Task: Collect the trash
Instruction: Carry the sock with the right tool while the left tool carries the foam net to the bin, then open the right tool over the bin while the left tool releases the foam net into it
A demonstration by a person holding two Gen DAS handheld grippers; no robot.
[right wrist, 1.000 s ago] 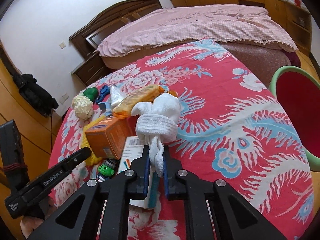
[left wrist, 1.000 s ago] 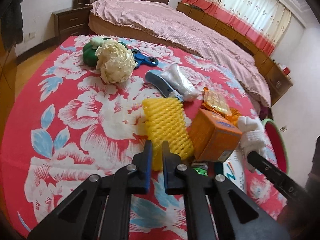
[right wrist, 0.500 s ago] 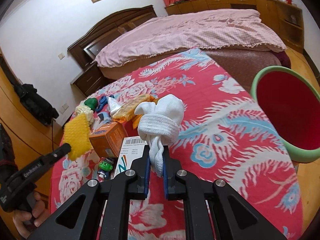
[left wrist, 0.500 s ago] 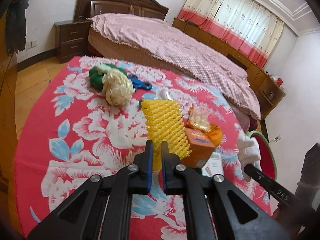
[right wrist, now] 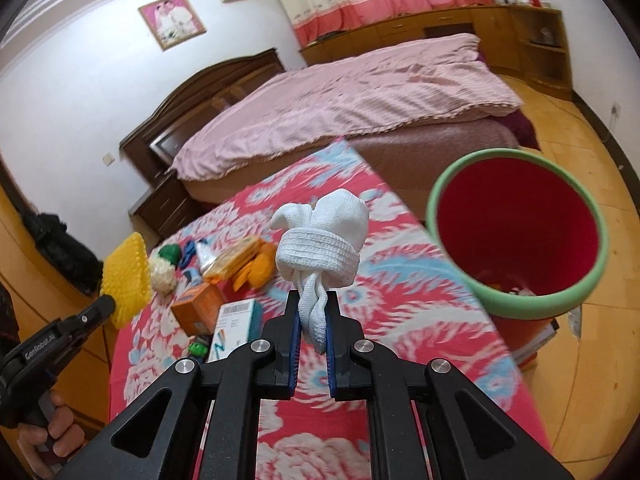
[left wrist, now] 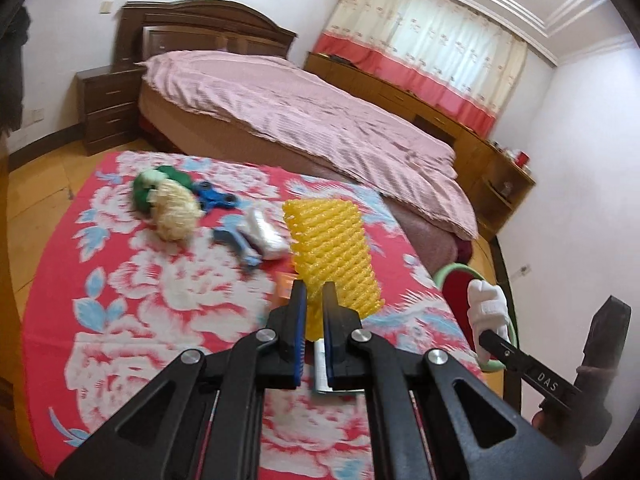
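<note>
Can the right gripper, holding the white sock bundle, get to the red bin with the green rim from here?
Probably yes: right gripper, shut on the white sock bundle, faces the red green-rimmed bin with nothing between.

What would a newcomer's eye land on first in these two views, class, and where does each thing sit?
First, the bright yellow foam net, pinched upright in the left gripper above the red floral tablecloth. Next, the knotted white cloth clamped in the right gripper, raised near the table's edge. Then the red bin with a green rim, standing on the floor just past that edge.
</note>
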